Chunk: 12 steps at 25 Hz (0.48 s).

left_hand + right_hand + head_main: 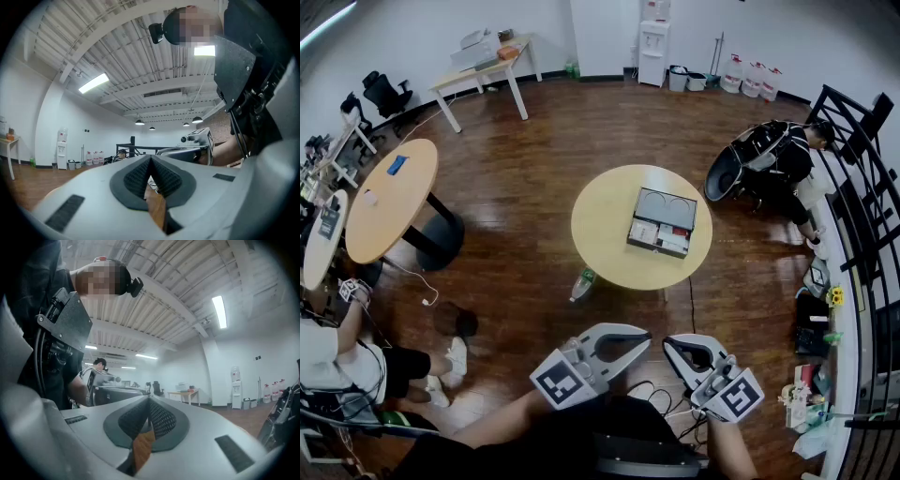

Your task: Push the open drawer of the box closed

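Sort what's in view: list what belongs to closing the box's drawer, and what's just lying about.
Job: box, open drawer, round table, left gripper and right gripper, both shut.
Lying about: bottle on the floor, blue item on the oval table, water jugs, office chair.

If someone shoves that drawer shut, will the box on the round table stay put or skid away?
The box looks low and flat, so it likely won't tip. Nothing visible anchors it to the smooth round table, so a push could skid it. The open drawer holds small items, probably adding little weight.
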### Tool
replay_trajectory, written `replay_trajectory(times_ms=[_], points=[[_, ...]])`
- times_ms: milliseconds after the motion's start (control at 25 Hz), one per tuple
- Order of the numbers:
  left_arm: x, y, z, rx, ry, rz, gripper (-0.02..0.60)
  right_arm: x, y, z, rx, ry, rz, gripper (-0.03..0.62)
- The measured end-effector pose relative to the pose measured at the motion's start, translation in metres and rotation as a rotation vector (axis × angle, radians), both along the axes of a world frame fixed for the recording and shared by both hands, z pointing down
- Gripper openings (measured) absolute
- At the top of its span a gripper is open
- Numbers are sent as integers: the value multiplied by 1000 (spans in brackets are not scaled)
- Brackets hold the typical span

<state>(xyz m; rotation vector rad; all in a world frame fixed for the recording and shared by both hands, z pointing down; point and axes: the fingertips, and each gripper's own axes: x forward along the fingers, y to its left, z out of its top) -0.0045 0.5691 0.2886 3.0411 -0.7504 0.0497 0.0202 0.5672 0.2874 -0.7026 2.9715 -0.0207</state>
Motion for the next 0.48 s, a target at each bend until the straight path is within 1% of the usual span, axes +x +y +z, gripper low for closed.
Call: replay_trajectory(times_ms=[160,280,480], points=[[22,2,5,4,2,-12,32,18,7,10,-33,31,-36,-2],[35,3,7,-17,7,-34,32,31,9,12,-39,30,-47,-3],[58,11,13,-10,-5,-45,32,56,14,20,-44,35,-52,-2]])
